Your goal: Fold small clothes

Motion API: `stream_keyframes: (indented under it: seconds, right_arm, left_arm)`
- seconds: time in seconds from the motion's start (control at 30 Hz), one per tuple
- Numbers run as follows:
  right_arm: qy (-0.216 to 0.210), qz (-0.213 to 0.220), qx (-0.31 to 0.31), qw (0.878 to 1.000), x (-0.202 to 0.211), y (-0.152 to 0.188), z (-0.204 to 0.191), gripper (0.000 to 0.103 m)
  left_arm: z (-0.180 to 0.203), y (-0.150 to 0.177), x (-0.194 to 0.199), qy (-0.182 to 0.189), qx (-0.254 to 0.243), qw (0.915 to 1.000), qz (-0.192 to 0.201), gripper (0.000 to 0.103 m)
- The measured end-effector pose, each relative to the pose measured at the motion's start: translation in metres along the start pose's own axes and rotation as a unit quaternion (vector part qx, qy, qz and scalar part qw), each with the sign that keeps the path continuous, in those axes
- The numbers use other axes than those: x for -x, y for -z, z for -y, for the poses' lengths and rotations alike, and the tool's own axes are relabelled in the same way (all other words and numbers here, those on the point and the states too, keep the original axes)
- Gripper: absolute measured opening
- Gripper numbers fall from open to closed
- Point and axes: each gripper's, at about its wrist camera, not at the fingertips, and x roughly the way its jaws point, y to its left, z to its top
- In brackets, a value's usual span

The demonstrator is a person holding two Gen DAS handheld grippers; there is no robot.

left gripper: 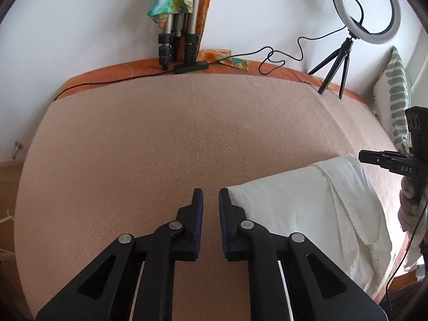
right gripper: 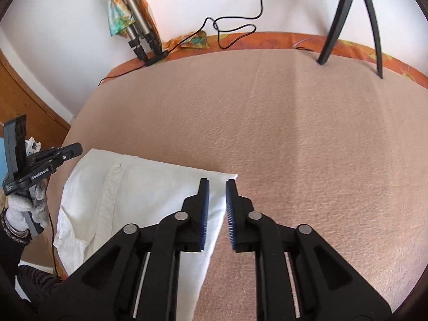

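A white buttoned garment lies folded on the beige blanket, also in the right wrist view. My left gripper is open and empty, hovering just left of the garment's left edge. My right gripper is open and empty above the garment's right corner. The right gripper shows at the right edge of the left wrist view; the left gripper shows at the left of the right wrist view.
A ring light on a small tripod stands at the back right, its legs in the right wrist view. A larger tripod with a colourful cloth stands against the wall, with a black cable. A striped pillow lies at right.
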Motion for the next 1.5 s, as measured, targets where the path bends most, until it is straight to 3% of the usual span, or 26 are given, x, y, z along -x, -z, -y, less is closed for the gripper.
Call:
stream_keyframes:
  seconds: [0.03, 0.07, 0.17, 0.23, 0.27, 0.43, 0.67, 0.77, 1.07, 1.2, 1.4, 1.5]
  right_arm:
    - [-0.002, 0.007, -0.006, 1.000, 0.006, 0.001, 0.003, 0.036]
    - [-0.011, 0.010, -0.013, 1.000, 0.010, 0.002, 0.007, 0.042]
    - [-0.025, 0.013, -0.027, 0.999, 0.020, 0.008, 0.012, 0.042]
    - [-0.033, 0.013, -0.034, 0.999, 0.023, 0.013, 0.014, 0.043]
    - [-0.037, 0.011, -0.038, 0.999, 0.022, 0.014, 0.014, 0.045]
    - [-0.052, -0.001, -0.048, 0.997, 0.022, 0.027, 0.014, 0.051]
    - [-0.105, -0.024, -0.093, 0.990, 0.010, 0.046, 0.027, 0.051]
    - [-0.137, -0.028, -0.116, 0.983, 0.004, 0.054, 0.034, 0.051]
    - [-0.177, -0.019, -0.126, 0.976, -0.002, 0.063, 0.031, 0.051]
    - [-0.192, -0.019, -0.127, 0.973, -0.005, 0.065, 0.026, 0.051]
    - [-0.173, -0.018, -0.104, 0.979, -0.008, 0.066, 0.004, 0.042]
    - [-0.150, -0.020, -0.095, 0.984, -0.007, 0.064, -0.004, 0.035]
  left_arm:
    - [-0.003, 0.004, 0.008, 0.004, 0.009, 0.9999, 0.001, 0.027]
    - [-0.005, 0.008, 0.016, 0.014, 0.015, 0.9998, 0.001, 0.028]
    - [-0.010, 0.021, 0.036, 0.038, 0.049, 0.9981, -0.007, 0.029]
    - [-0.015, 0.029, 0.045, 0.056, 0.080, 0.9951, -0.016, 0.048]
    - [-0.017, 0.034, 0.049, 0.068, 0.097, 0.9928, -0.021, 0.050]
    - [-0.019, 0.062, 0.060, 0.123, 0.179, 0.9751, -0.045, 0.050]
    - [-0.006, 0.098, 0.048, 0.173, 0.237, 0.9515, -0.093, 0.050]
    - [0.002, 0.103, 0.046, 0.171, 0.224, 0.9543, -0.099, 0.050]
    - [0.019, 0.098, 0.037, 0.190, 0.198, 0.9568, -0.095, 0.047]
    - [0.023, 0.097, 0.036, 0.189, 0.195, 0.9581, -0.091, 0.038]
    - [0.041, 0.089, 0.034, 0.147, 0.150, 0.9740, -0.085, 0.019]
    - [0.055, 0.085, 0.039, 0.105, 0.102, 0.9863, -0.076, 0.013]
